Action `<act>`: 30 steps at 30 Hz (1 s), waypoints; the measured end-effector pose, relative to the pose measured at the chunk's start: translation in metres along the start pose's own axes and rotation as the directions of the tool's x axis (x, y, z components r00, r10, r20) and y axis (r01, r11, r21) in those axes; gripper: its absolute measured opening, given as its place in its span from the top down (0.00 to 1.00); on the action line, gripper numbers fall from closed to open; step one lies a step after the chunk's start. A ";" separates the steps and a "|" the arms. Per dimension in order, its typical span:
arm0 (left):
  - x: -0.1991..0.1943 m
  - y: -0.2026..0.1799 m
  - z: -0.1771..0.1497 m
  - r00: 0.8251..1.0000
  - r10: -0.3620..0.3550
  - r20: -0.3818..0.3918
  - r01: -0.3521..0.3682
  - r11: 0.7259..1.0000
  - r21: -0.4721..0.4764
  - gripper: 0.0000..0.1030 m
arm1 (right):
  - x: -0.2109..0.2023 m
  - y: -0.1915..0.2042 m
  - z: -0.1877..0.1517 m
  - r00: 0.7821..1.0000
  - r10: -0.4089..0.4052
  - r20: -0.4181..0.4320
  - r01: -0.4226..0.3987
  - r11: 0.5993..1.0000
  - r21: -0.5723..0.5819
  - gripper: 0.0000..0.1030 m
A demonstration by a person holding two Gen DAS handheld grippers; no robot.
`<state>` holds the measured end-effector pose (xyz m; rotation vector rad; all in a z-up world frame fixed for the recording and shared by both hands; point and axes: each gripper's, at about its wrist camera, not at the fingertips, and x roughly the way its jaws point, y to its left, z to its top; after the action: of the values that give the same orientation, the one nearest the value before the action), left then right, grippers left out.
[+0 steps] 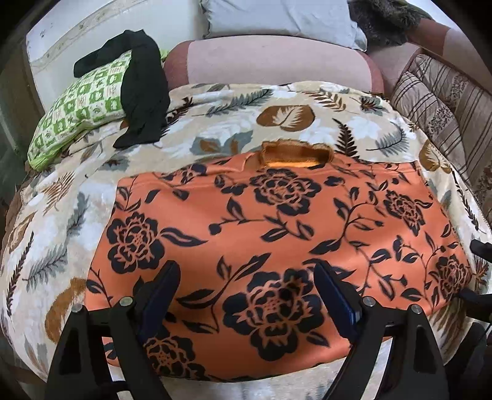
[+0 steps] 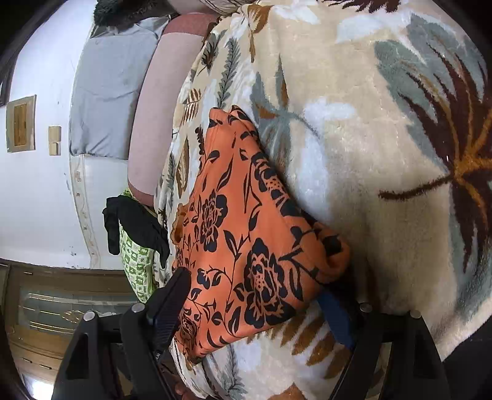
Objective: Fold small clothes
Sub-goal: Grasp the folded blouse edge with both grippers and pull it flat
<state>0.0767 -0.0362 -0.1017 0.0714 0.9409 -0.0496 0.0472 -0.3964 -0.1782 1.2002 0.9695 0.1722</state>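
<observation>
An orange garment with black flowers [image 1: 276,234] lies spread flat on a leaf-patterned blanket [image 1: 233,123], its neck opening at the far edge. My left gripper [image 1: 249,277] is open, hovering over the garment's near edge. In the right wrist view the same garment [image 2: 246,234] lies between the fingers of my right gripper [image 2: 255,295]; the jaws stand wide apart around its near corner, not closed on it. A black garment [image 1: 144,92] is draped over a green checked pillow [image 1: 80,104] at the far left.
A pink bolster [image 1: 270,61] and a grey pillow [image 1: 276,18] lie at the head of the bed. Striped cushions [image 1: 439,101] sit at the right. A white wall [image 2: 40,190] and a wooden door [image 2: 61,307] lie beyond the bed.
</observation>
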 end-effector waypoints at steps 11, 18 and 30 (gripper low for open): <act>-0.012 -0.015 0.012 1.000 -0.015 0.026 0.015 1.000 0.009 0.13 | 0.004 -0.001 0.006 1.000 0.010 0.002 -0.010 1.000 0.001 0.18; -0.017 -0.023 0.020 0.996 -0.014 0.084 0.013 1.000 0.009 0.12 | 0.003 0.008 0.007 1.000 0.016 0.016 -0.015 0.998 -0.060 0.19; 0.021 -0.016 0.014 0.995 0.067 0.076 -0.065 0.998 -0.018 0.12 | 0.003 0.021 0.007 0.999 -0.001 0.034 0.005 0.994 -0.111 0.19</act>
<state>0.0991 -0.0532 -0.1114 0.0859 0.8620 0.0160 0.0608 -0.3913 -0.1621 1.0959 0.9209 0.2006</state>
